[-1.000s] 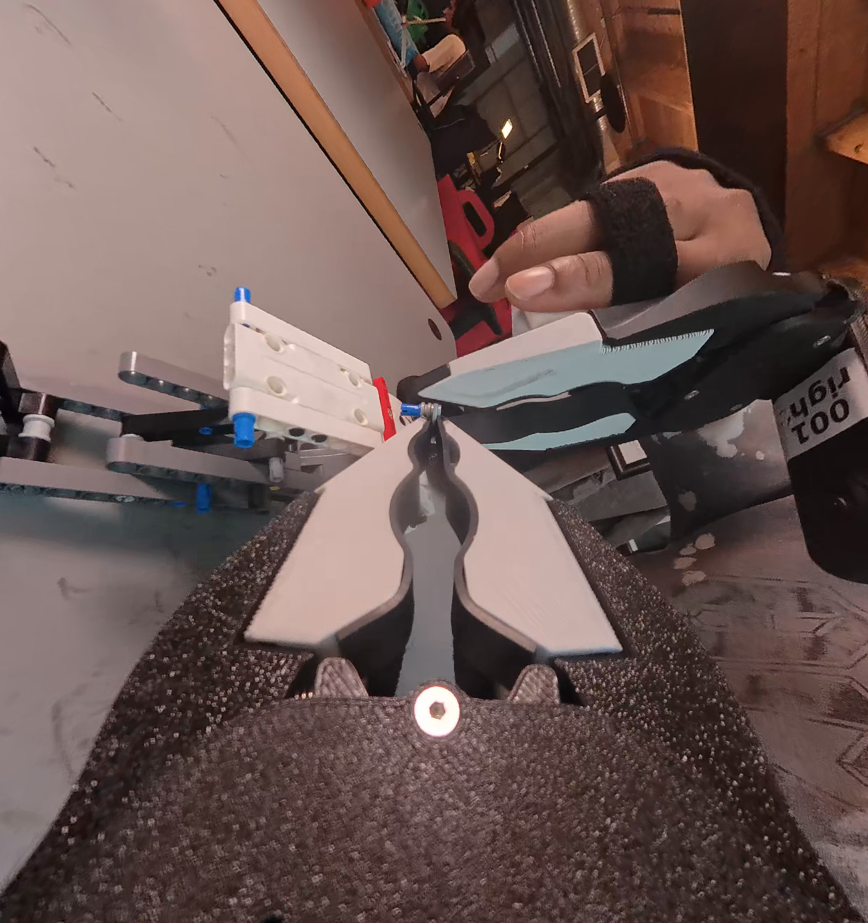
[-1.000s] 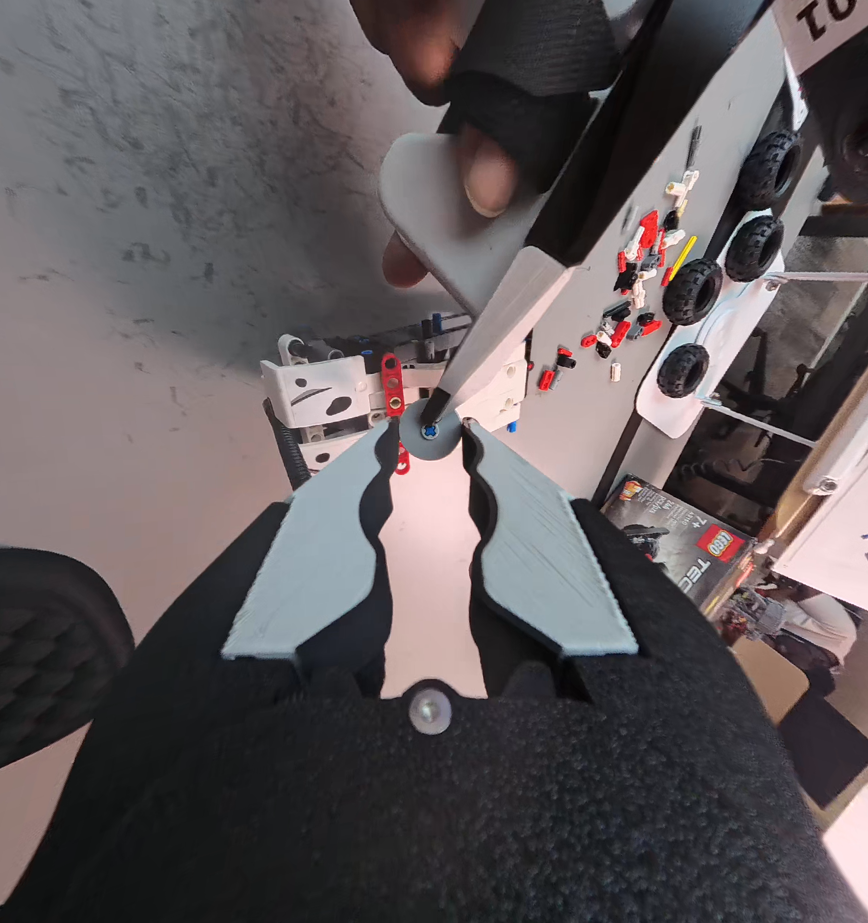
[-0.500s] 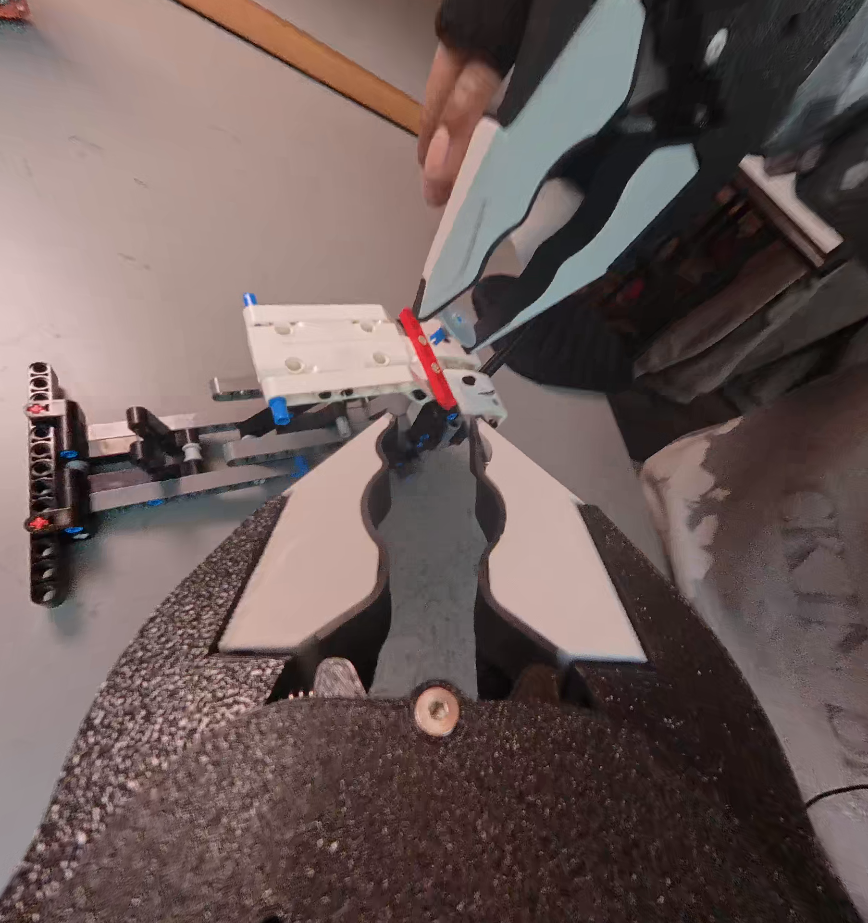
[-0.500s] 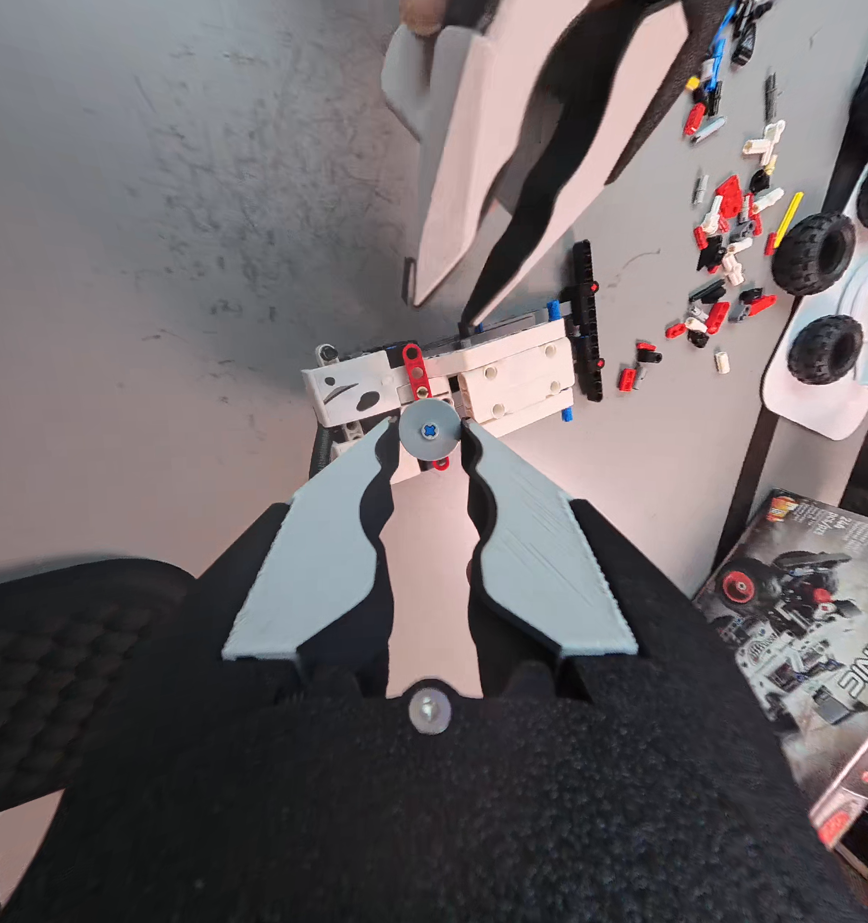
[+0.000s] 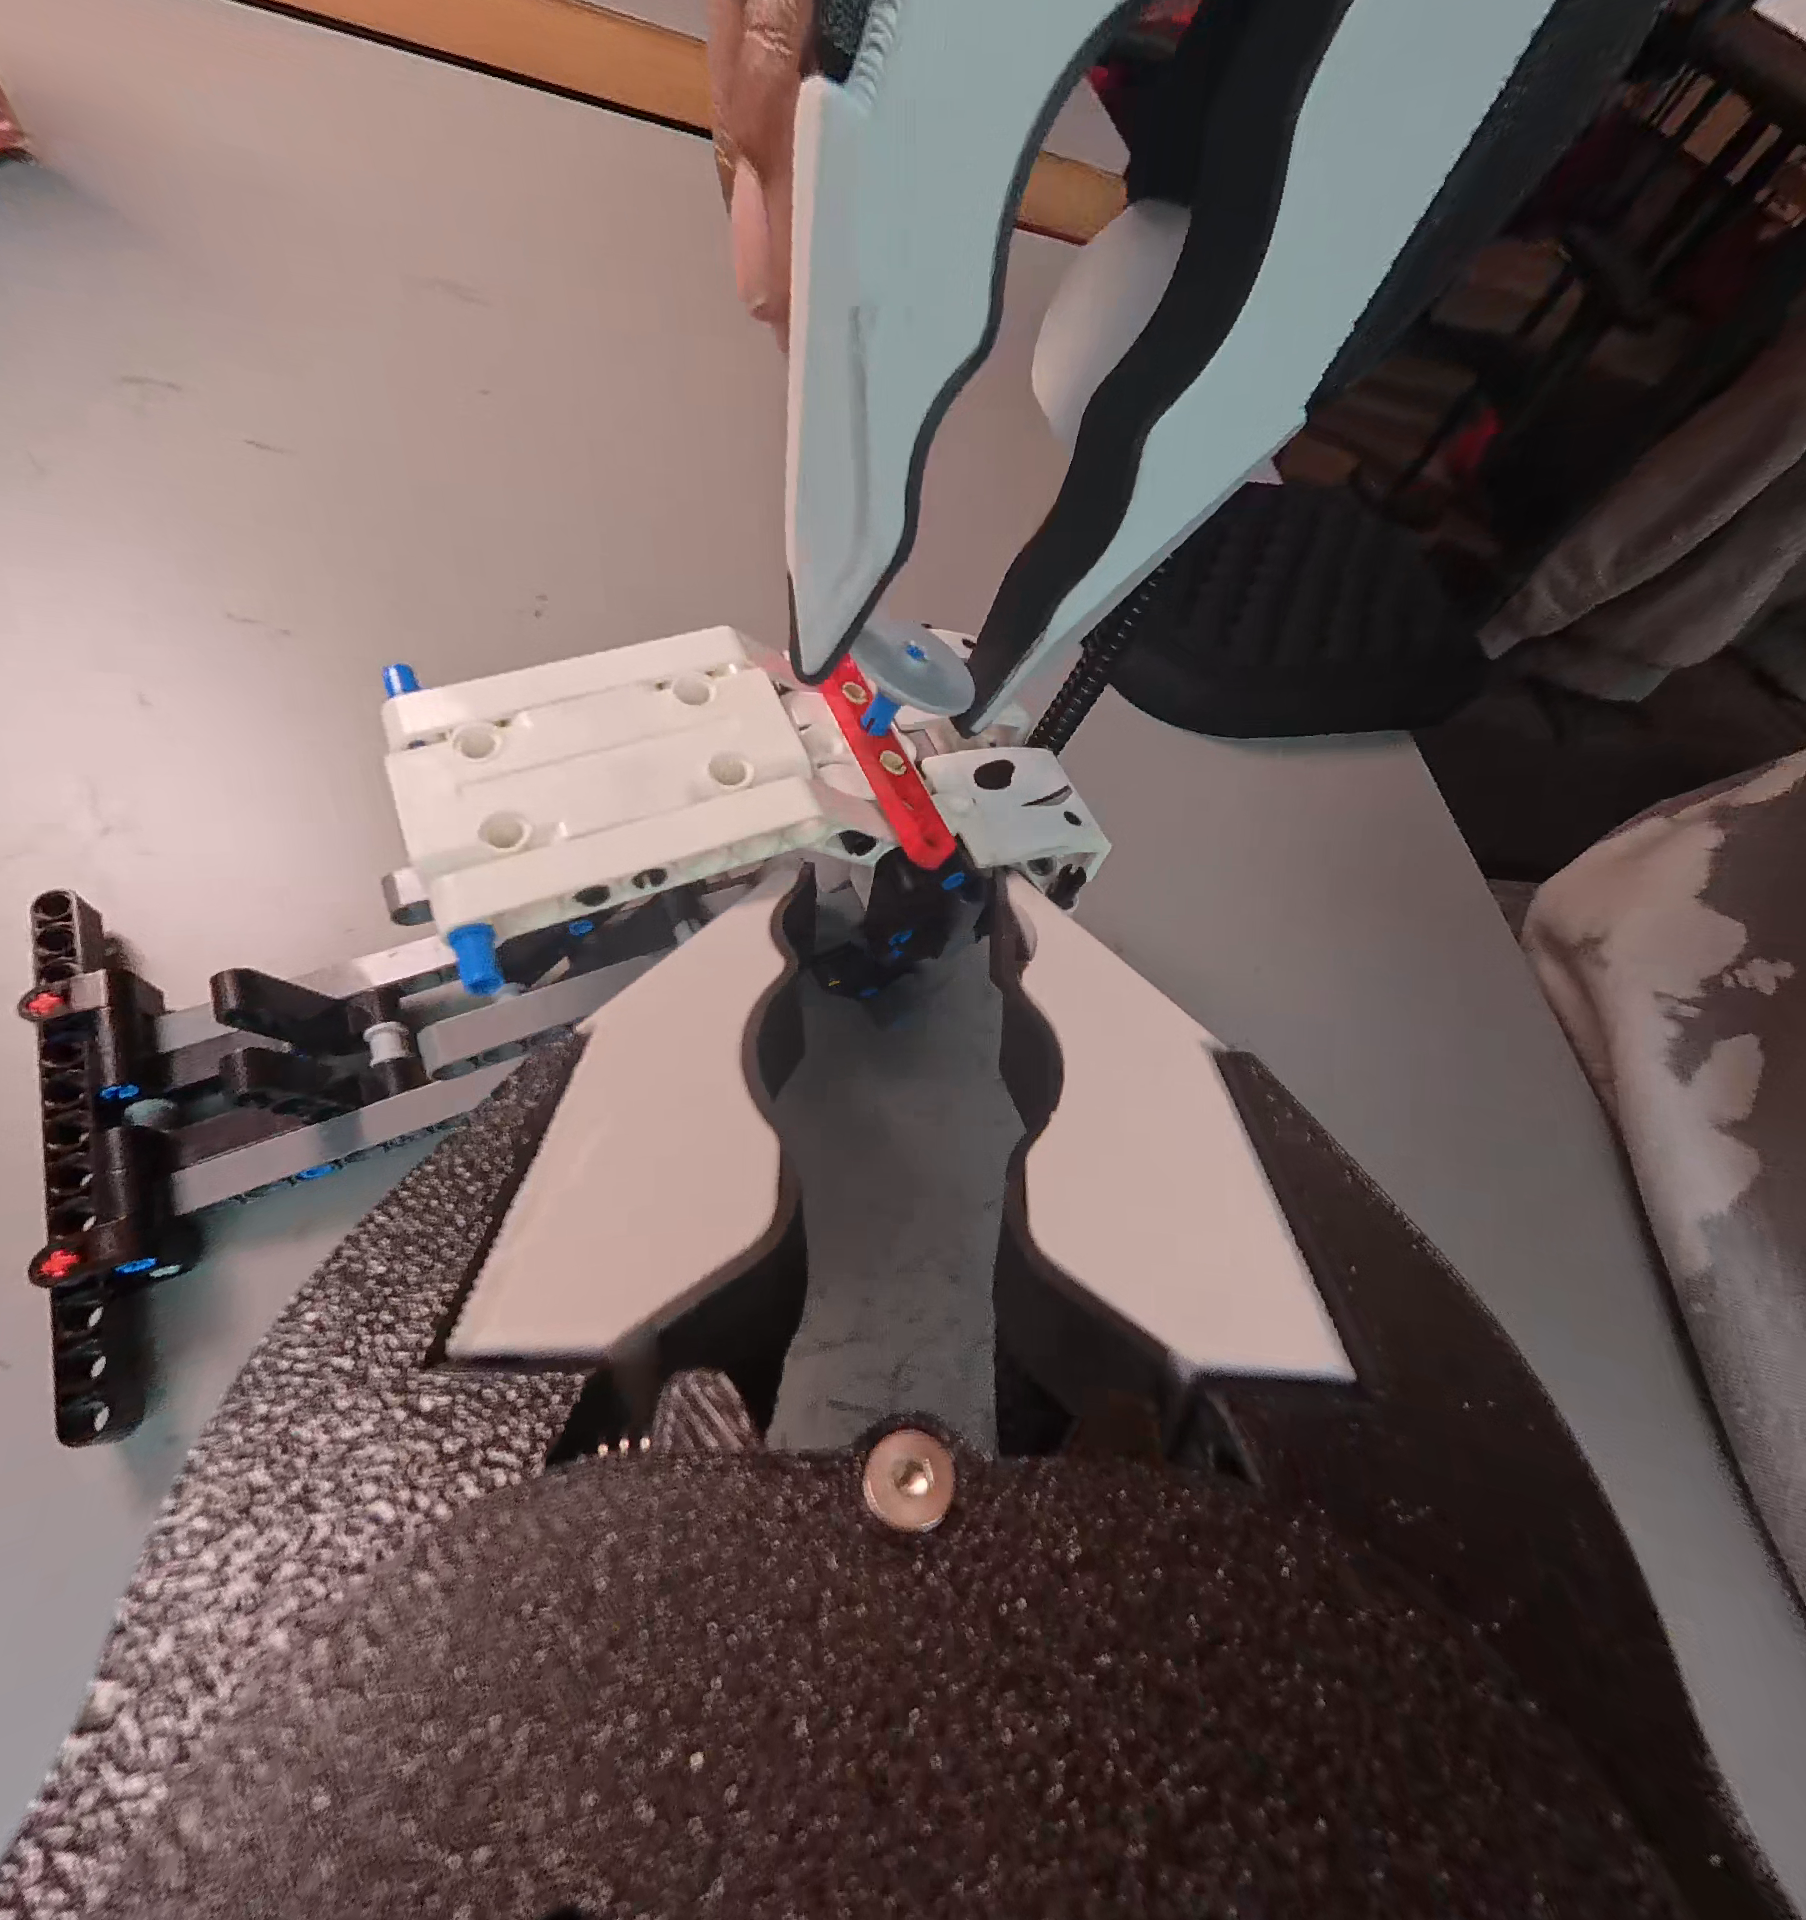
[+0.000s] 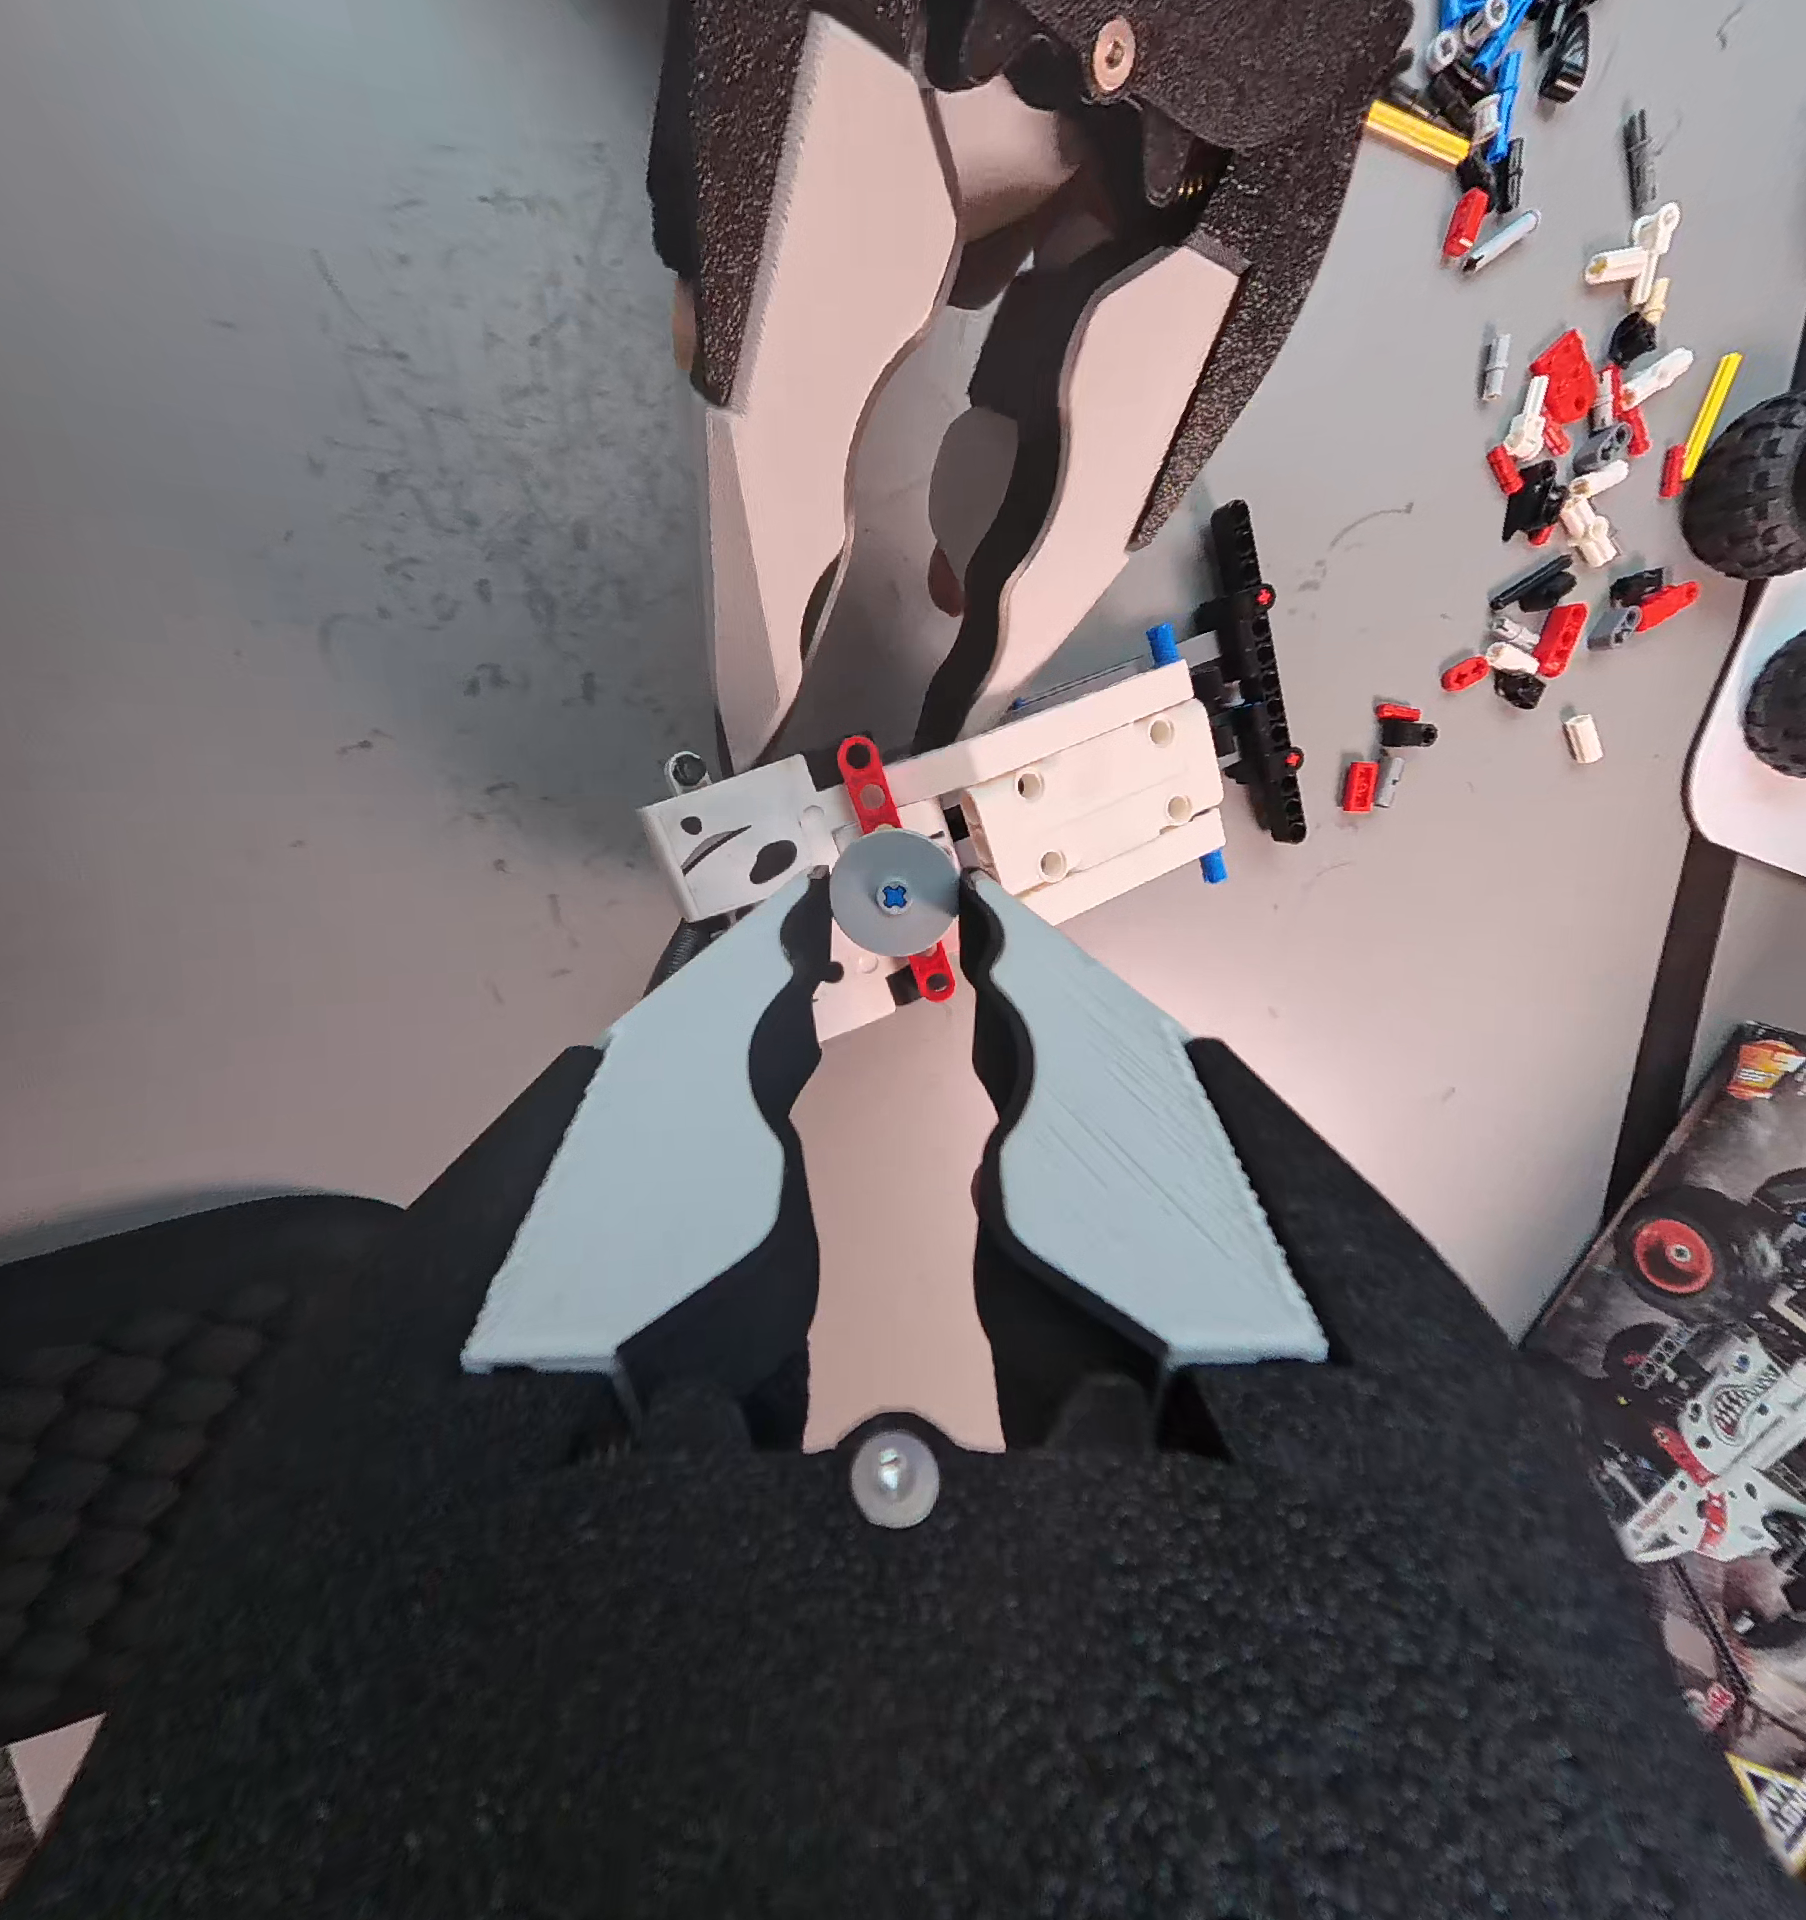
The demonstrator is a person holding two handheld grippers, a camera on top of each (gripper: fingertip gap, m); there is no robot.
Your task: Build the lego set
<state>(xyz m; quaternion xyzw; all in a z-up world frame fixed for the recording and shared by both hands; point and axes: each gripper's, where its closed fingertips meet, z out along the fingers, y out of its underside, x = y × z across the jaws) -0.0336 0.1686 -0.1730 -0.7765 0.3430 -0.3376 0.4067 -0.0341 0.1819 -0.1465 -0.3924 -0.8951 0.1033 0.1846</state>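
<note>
Right gripper (image 6: 894, 902): fingers closed on grey disc (image 6: 894, 896) | Left gripper (image 5: 899, 904): part-open around black underside of lego chassis (image 5: 608, 769), contact unclear | chassis on grey table (image 6: 255, 520), loose parts (image 6: 1564, 488) at 2 o'clock

Grey worktop (image 5: 255, 436), matt and scuffed with dark smudges and fine scratches, edged along the far side by a light wooden strip (image 5: 525, 62). Beyond the right edge, a black mesh chair seat (image 5: 1325, 623) and a worn grey upholstered surface (image 5: 1709, 1039) with pale flaked patches. Dim shelving of dark wood (image 5: 1605, 208) at upper right, too blurred to read. Soft, even light, faint pinkish sheen on the worktop nearby.
</note>
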